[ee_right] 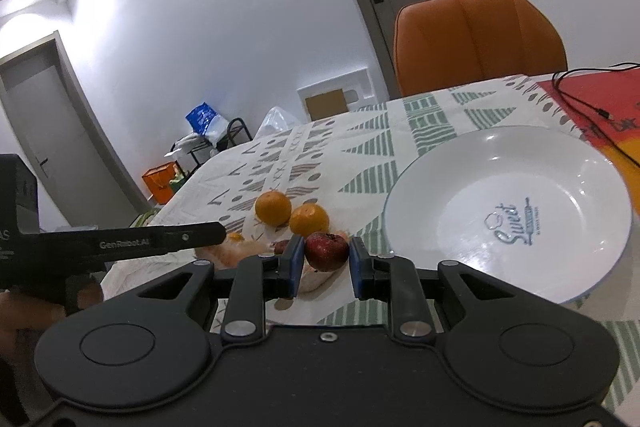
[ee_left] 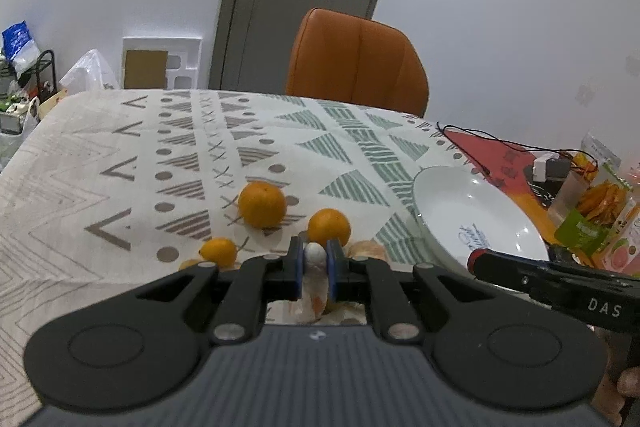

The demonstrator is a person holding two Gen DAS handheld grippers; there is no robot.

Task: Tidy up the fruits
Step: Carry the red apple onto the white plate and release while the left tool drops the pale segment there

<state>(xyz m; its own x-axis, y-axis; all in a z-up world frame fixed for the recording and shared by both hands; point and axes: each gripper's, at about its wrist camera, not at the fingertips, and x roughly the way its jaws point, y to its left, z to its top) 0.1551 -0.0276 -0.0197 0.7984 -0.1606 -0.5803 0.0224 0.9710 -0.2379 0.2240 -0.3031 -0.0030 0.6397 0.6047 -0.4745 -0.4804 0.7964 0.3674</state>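
Note:
My left gripper [ee_left: 314, 247] is shut on the twisted white neck of a plastic bag [ee_left: 312, 301], which lies on the patterned tablecloth with orange pieces showing through it. Beyond the bag sit two oranges [ee_left: 262, 203] [ee_left: 329, 227] and a small orange [ee_left: 219, 251]. My right gripper [ee_right: 326, 247] is closed on a dark red fruit [ee_right: 326, 253] just above the bag [ee_right: 316, 281], with both blue pads against its sides. A second dark fruit [ee_right: 281, 247] peeks out behind the left finger. An empty white plate [ee_right: 560, 187] stands to the right.
An orange chair [ee_left: 356, 61] stands at the table's far edge. A black cable [ee_left: 480, 147] crosses a red mat [ee_left: 496, 155], and snack packets [ee_left: 600, 203] crowd the right side. The cloth [ee_left: 120, 163] slopes off toward the left edge.

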